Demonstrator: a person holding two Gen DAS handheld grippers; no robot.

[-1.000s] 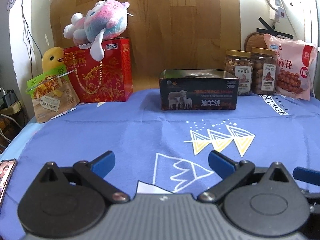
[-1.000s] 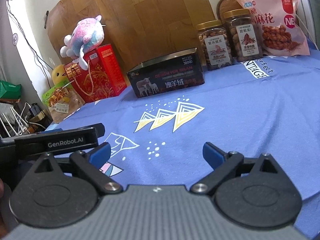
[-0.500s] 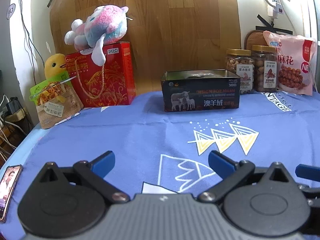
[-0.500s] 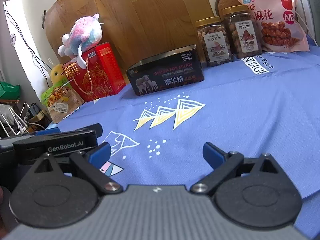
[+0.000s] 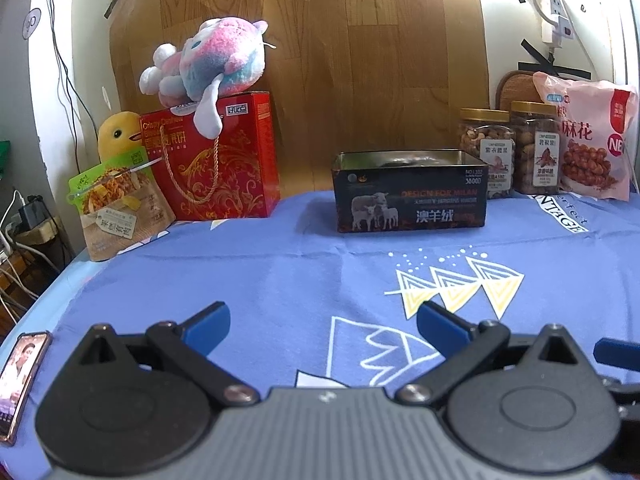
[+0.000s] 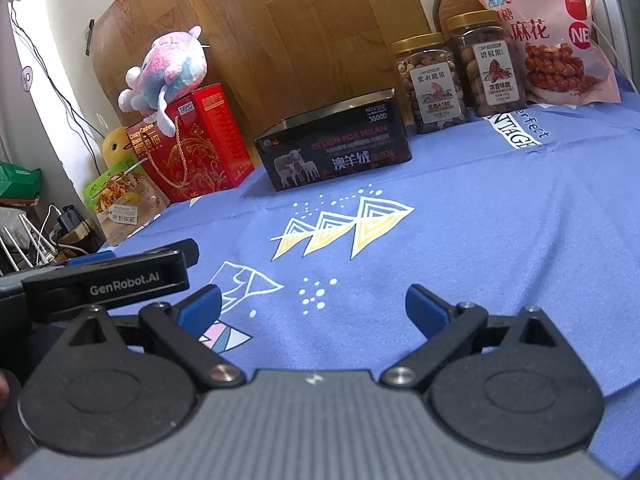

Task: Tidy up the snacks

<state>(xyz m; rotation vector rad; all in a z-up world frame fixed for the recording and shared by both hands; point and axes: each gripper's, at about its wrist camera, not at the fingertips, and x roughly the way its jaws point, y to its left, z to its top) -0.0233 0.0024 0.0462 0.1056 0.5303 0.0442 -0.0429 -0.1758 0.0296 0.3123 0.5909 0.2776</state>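
An open dark tin box with sheep on it (image 5: 410,196) (image 6: 334,148) stands at the back of the blue cloth. Two nut jars (image 5: 486,150) (image 6: 432,80) and a pink snack bag (image 5: 588,136) (image 6: 556,32) stand to its right. A red gift box (image 5: 218,160) (image 6: 192,144) and a green-topped snack pouch (image 5: 116,204) (image 6: 120,200) stand to its left. My left gripper (image 5: 322,324) and my right gripper (image 6: 312,308) are both open and empty, low over the cloth's near part, far from the snacks.
A plush toy (image 5: 208,64) lies on the red box, with a yellow duck toy (image 5: 118,132) behind the pouch. A phone (image 5: 18,376) lies at the cloth's left edge. The left gripper's body (image 6: 104,280) shows at the right wrist view's left. A wooden board (image 5: 320,60) backs the table.
Both grippers have risen and tilted slightly, so the snacks sit a little lower in view. Both stay open and empty.
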